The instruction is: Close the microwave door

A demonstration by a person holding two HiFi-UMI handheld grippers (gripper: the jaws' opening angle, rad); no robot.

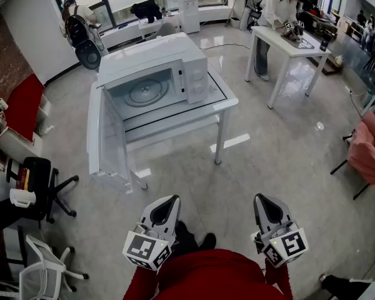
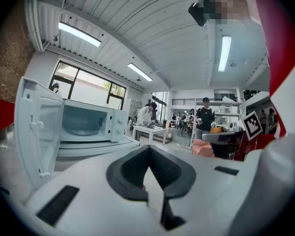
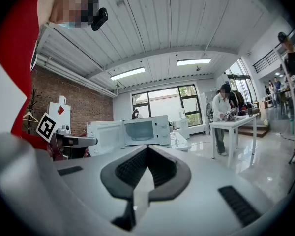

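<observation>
Seen in the head view, a white microwave (image 1: pixel 153 67) sits on a white surface (image 1: pixel 228 102) in the middle of a large room, well ahead of the person; its door (image 1: pixel 106 136) hangs wide open, swung out to the left on its left-hand hinge, so the cavity and the round glass turntable (image 1: pixel 147 92) inside are exposed; the control panel (image 1: pixel 197 80) is on the microwave's right side. Near the bottom edge, the left gripper (image 1: pixel 167 204) and the right gripper (image 1: pixel 267 204) are held side by side above the pale polished floor (image 1: pixel 237 167), both pointing towards the microwave and well apart from it; each carries a marker cube (image 1: pixel 147 250) with black-and-white squares, and red clothing (image 1: pixel 212 270) shows behind them. In the left gripper view the jaws are pressed together with nothing between them, and the open door stands at the left of the microwave in the distance; in the right gripper view the jaws are likewise together and empty, with the microwave and its open door straight ahead beyond them. At the upper right of the head view a person (image 1: pixel 276 8) leans over another white surface (image 1: pixel 294 45); a black office chair (image 1: pixel 44 180) stands at the left and a pink chair (image 1: pixel 369 149) at the right edge
</observation>
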